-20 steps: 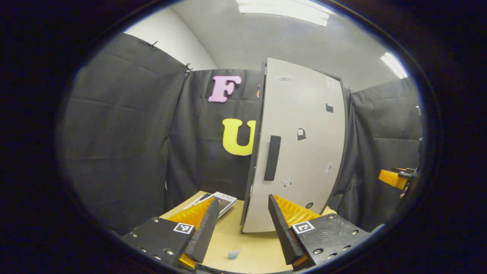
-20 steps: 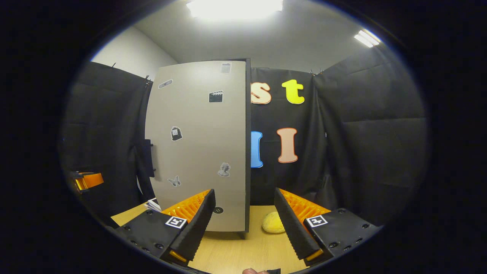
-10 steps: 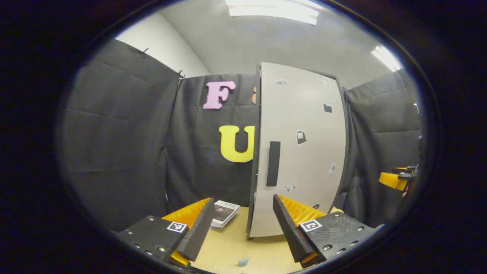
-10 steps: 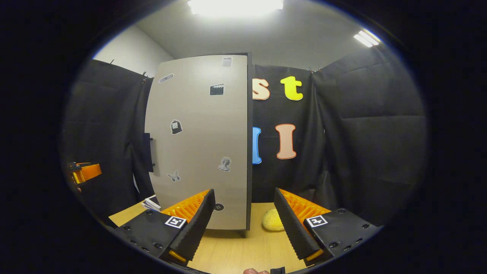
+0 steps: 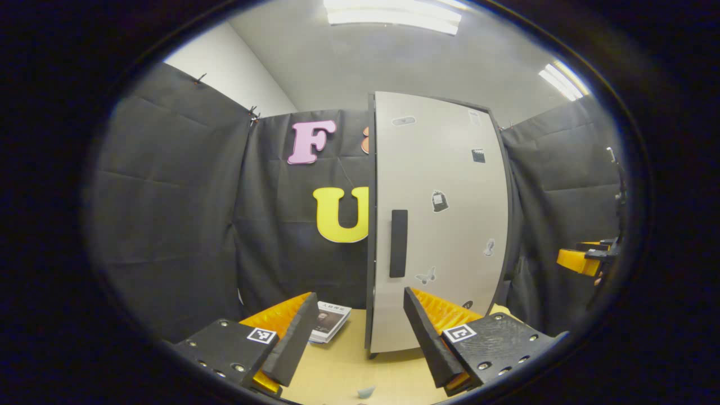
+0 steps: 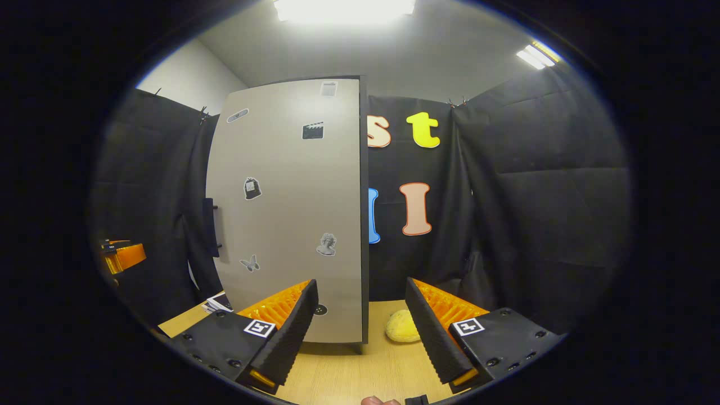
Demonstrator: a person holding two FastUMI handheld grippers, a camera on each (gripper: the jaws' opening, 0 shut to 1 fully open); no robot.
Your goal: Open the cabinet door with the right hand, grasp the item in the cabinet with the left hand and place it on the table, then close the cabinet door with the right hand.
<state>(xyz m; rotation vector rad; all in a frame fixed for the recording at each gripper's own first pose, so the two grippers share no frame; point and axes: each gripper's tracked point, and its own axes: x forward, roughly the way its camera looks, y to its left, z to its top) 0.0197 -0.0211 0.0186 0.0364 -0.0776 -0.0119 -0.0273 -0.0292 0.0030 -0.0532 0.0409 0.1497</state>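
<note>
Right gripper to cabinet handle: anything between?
Nothing touches; in the right gripper view, the open right gripper hangs off the closed door, with the handle on its far left edge.

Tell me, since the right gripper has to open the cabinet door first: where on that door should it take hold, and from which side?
Probably the dark vertical bar handle near the cabinet door's left edge. It stands proud of the flat panel, so the open right gripper could come at it from the front, one finger on each side of the bar, then pull outward.
</note>
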